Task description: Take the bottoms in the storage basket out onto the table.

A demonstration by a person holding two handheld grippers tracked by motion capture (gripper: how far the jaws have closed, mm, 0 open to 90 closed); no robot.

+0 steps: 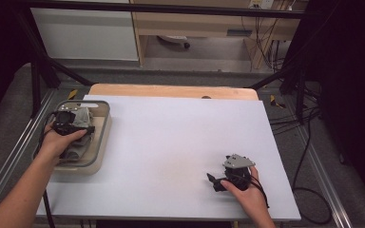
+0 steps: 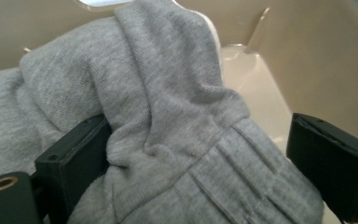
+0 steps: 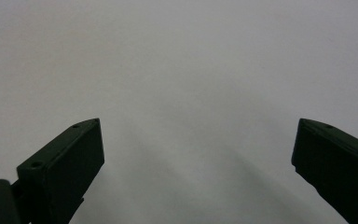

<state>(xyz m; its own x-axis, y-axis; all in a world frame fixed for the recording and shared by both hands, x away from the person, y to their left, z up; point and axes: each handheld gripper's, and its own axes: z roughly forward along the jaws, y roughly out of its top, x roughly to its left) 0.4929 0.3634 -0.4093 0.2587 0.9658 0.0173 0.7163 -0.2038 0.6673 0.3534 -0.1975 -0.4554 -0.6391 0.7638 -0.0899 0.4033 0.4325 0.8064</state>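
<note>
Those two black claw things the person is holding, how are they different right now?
The left gripper is down in the beige bin with grey cloth between its fingers; the right gripper rests over the bare white table, nothing between its fingers. Both stand wide open.

Left gripper (image 1: 71, 124) at nine o'clock, jaws spread wide, wrist angled down. Right gripper (image 1: 215, 180) at five o'clock, jaws parted, hand low, pointing toward nine.
</note>
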